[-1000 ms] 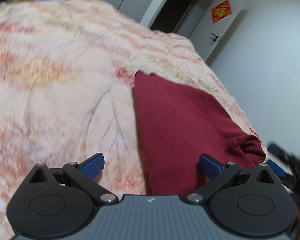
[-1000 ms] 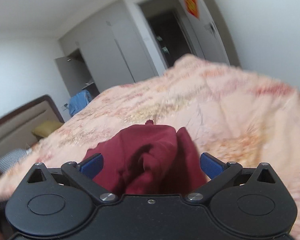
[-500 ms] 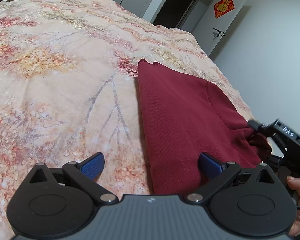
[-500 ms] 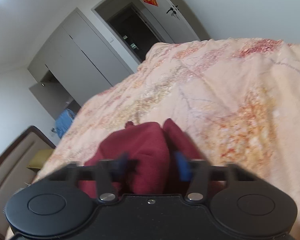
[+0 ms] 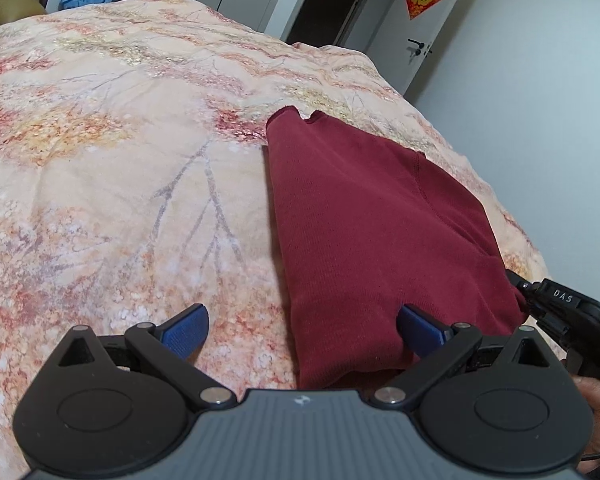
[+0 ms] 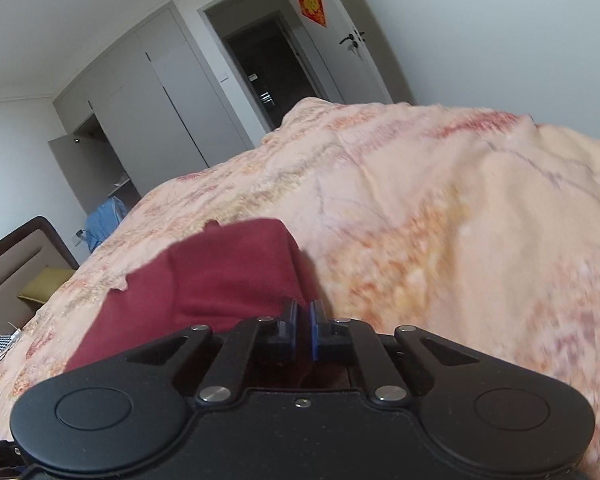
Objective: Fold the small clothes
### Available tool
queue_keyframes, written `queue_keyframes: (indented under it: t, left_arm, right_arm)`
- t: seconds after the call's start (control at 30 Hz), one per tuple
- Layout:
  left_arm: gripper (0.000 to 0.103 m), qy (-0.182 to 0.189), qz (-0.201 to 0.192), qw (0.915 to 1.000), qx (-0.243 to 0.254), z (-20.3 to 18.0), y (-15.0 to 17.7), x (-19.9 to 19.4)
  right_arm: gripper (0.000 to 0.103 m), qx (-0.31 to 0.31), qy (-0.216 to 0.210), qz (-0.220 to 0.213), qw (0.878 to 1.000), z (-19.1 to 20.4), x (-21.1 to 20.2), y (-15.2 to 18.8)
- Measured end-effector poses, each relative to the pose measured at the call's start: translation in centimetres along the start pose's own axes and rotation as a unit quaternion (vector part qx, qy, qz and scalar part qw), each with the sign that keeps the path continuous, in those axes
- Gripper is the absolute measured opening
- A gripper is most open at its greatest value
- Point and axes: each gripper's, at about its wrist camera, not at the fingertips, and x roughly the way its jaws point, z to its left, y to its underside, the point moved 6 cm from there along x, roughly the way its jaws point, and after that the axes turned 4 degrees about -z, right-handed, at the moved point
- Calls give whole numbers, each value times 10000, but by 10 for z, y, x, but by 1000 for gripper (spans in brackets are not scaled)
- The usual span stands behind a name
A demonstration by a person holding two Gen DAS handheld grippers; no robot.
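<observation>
A floral bed fills both views, and a dark red garment lies flat on it as a long panel, its long axis running away from the cameras toward the far edge of the bed; the landmark here is the garment's near hem. At left, the left gripper hovers just above that hem with jaws wide open, one blue pad over bare bedding left of the garment, the other over the cloth, so the garment's left edge falls between them; it holds nothing. At right, the right gripper sits at the hem's right corner, jaws closed on a bunched fold of the garment. Judging from this, the right hand already has its corner; the left is the nearer one to the free left corner, directly below and ahead of its jaws.
</observation>
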Motion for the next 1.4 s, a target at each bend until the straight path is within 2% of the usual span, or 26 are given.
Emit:
queue_keyframes:
  t: [0.07,0.13,0.2,0.23,0.27,0.33,0.43,0.47,0.53,0.6,0.7,0.87,0.97,1.03,1.17,1.3,1.4]
  left_arm:
    - [102,5,-18,10000,19,0,2,0]
    - [102,-4,-20,10000,20,1,4,1]
    - [102,-18,-39,10000,51,0,5,1]
    - [102,-26,-47,10000,66,0,6,0]
    - [102,-33,-53,10000,77,0,6,0]
    - [102,-41,-59,9999,81,-1,6,0]
    - [102,-37,-58,9999,92,-1,7,0]
    - [102,-35,-59,9999,94,-1,7,-1]
    - [102,-27,-59,9999,86,-1,8,-2]
    - [102,-8,-55,10000,82,-1,9,-3]
    - [102,32,-38,9999,101,0,10,-5]
    - [103,-12,-71,9997,227,-1,14,-3]
    - [103,-20,-100,9997,227,-1,14,-3]
    - [103,-16,-109,9997,221,0,14,-3]
    - [103,-22,-128,9996,242,-1,15,-3]
    - [103,-15,-136,9996,266,-1,16,-4]
    - [103,7,-143,9996,262,0,16,-5]
  right_arm:
    - [26,-92,108,-28,9999,1,-4,-1]
    - [30,-289,144,-98,9994,5,-11,-5]
    - [40,-498,94,-214,9985,11,-21,-8]
    - [50,-632,67,-268,9976,16,-26,-8]
    - [62,-767,3,-300,9966,22,-30,-9]
    - [74,-1018,-273,-280,9940,38,-35,-3]
    - [83,-1402,-566,-208,9883,61,-41,9]
    - [84,-1564,-543,-196,9860,66,-40,14]
    - [84,-1823,-179,-191,9829,69,-37,23]
    - [84,-1813,146,-40,9833,62,-33,32]
    - [84,-1458,182,133,9891,45,-35,45]
    - [90,-1341,-7,47,9910,37,-45,54]
    - [98,-1209,-93,-85,9926,34,-51,47]
    - [101,-1102,-153,-373,9931,34,-59,37]
    - [102,-1219,-79,-696,9901,34,-57,16]
    - [102,-1321,304,-708,9882,32,-30,-9]
    - [102,-1428,924,-461,9844,23,-4,-17]
